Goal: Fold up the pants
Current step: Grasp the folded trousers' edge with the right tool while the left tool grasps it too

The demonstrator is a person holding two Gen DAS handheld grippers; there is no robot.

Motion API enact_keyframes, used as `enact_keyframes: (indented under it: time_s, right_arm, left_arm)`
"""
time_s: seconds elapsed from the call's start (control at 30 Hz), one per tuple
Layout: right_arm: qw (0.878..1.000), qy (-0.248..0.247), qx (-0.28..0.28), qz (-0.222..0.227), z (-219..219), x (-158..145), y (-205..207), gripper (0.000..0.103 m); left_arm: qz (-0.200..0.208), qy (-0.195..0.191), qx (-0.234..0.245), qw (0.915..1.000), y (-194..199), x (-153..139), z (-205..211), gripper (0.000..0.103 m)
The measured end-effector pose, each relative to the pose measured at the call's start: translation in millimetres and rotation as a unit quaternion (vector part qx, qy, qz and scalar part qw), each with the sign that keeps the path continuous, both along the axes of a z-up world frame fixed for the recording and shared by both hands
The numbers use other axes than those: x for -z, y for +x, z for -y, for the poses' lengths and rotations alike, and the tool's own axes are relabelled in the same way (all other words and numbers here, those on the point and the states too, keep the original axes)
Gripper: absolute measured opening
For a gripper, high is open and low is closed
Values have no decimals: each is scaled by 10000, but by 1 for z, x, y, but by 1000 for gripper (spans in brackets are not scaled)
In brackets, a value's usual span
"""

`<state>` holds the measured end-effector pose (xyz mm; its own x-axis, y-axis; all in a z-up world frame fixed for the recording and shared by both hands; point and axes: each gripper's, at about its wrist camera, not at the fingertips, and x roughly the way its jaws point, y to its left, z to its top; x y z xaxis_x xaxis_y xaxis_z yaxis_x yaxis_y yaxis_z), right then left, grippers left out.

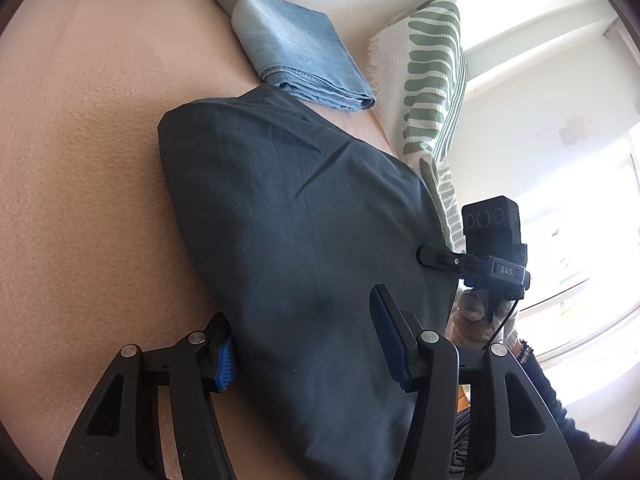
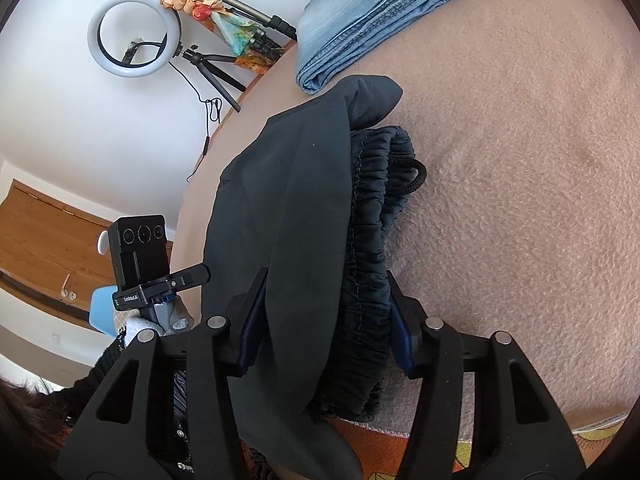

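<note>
Currently: dark pants (image 1: 288,216) bunched and folded on a pinkish-beige bed (image 1: 80,160), lying between both tools.

Left gripper (image 1: 304,340): fingers (image 1: 224,364) straddling the near end of the pants, cloth filling the gap. Left pad touching the fabric edge, right pad against the cloth. Closed on the pants, moderately wide because of the bulk.

Right gripper (image 2: 326,332): fingers (image 2: 252,320) set on either side of the thick fold, gathered elastic waistband (image 2: 372,216) and a smooth layer pressed between the pads. Gripping the pants at the waistband end. Black drawstring loop (image 2: 412,178) sticking out to the right of the waistband.

Folded blue jeans (image 1: 296,48) at the far side of the bed, just beyond the dark pants, edge nearly touching. Green-and-white patterned pillow (image 1: 432,80) at the far right, against the wall. Ring light (image 2: 134,32) on a small tripod, far left in the right wrist view, next to a coloured scarf (image 2: 224,24).
</note>
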<state>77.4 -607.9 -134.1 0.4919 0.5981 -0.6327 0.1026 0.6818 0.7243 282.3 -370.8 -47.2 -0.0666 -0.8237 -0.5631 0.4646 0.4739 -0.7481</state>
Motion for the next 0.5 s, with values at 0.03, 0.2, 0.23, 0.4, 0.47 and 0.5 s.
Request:
enact_keyframes:
  time_s: [0.03,0.2,0.23,0.4,0.47,0.5]
  right_arm:
    - [10000,18,20,3,-1,0,0,52]
    - [9996,157,237,-1,-5,7,1,63]
    - [9997,9,253,-32,-8,4,3,61]
    - [9967,-776,226,18,-25,-16,1,43]
    - [9955,-896,281,98,-29,-24,-1,37]
    - [9946,-981,303,122,-32,-29,-2,35]
  left_arm:
    - [-16,-14,-3,10000,0,1,0,52]
    - [-102,-68,-79,9999,3,3,4,51]
    - [-58,-52,-78,9999,2,3,5,46]
    - [143,-140,-111,9997,-1,-4,6,21]
    - [252,-186,-101,9995,-2,-9,5,15]
    - [317,-204,-93,9992,-3,-12,5,15]
